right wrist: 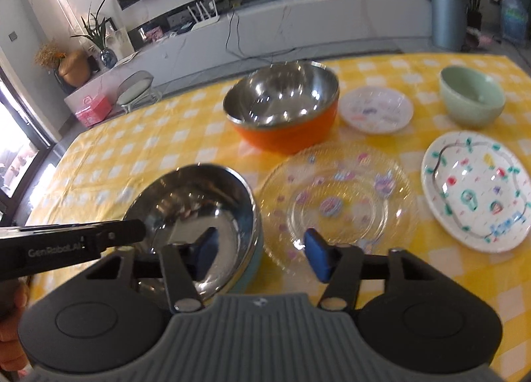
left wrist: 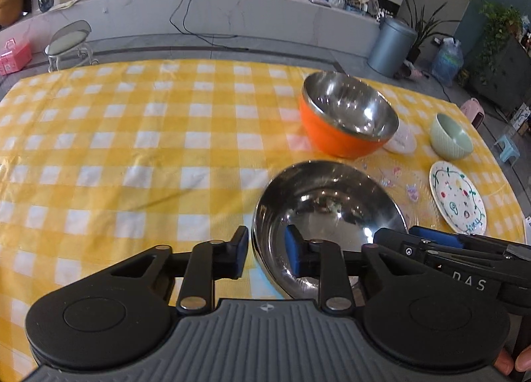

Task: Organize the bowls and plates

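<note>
Directly ahead of both tongs sat the steel bowl (left wrist: pixel 328 216), round, so with no long axis. The left tongs (left wrist: pixel 265 252) straddled its near-left rim, one pad (left wrist: pixel 240 254) outside, one inside, jaws narrow but seemingly not yet pinching. The right tongs (right wrist: pixel 260 252) stood half open across its right rim (the glass plate (right wrist: pixel 338 203) lay at one o'clock). Both were equally near. The orange bowl (right wrist: pixel 285 110) waited at twelve o'clock. Readable writing: "GenRobot.AI" and "DAS" on the tongs.
</note>
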Tool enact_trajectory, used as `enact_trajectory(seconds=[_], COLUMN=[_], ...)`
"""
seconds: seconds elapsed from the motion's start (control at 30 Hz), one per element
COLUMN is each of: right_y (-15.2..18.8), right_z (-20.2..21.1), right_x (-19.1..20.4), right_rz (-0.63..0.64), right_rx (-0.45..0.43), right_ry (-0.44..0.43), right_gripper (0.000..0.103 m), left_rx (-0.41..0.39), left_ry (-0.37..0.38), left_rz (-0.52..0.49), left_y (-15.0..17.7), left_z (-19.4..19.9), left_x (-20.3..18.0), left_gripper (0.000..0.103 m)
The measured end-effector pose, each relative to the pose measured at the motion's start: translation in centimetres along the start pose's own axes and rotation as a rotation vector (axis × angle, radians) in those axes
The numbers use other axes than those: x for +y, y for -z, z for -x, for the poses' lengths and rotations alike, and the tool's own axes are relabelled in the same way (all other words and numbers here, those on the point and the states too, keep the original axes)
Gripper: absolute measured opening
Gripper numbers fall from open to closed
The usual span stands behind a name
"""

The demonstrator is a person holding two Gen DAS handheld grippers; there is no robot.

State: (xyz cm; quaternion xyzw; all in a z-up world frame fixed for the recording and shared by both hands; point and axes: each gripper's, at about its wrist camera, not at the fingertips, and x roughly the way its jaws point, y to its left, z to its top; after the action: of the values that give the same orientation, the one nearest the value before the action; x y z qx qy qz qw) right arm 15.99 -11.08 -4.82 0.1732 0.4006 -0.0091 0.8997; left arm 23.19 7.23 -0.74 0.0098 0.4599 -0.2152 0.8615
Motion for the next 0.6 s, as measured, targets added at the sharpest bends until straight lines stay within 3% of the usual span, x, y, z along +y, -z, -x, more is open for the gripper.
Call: enact_trajectory(seconds=[0.1,0.17,0.27,0.6], right_y=[0.2,0.3,0.4,0.1], right_z=[-0.3,-0.5,-0.4,1.5], right_x=[-0.3,-0.4,-0.6,-1.0], right_rz=[-0.017,-0.026,-0.049,-0.101], right_rx=[0.02,0.034,0.039,0.051], right_ry=[-0.016,-0.031,-0.069,-0.122], right_gripper=[0.036,0.029,0.017,0.016], left_rx=[0.008,0.027,0.054,0.075], left_ry=[-0.019,-0.034,-0.056,-0.115], left_rz=[-0.014,-0.015,-0.009,0.039], left_y=[0.0,-0.1,-0.1,0.0], left_z=[-0.2,-0.4,-0.6,1.4], left_x=[-0.4,-0.6,-0.8,-2.1], left_gripper=[0.028,0.019,0.014,0.01])
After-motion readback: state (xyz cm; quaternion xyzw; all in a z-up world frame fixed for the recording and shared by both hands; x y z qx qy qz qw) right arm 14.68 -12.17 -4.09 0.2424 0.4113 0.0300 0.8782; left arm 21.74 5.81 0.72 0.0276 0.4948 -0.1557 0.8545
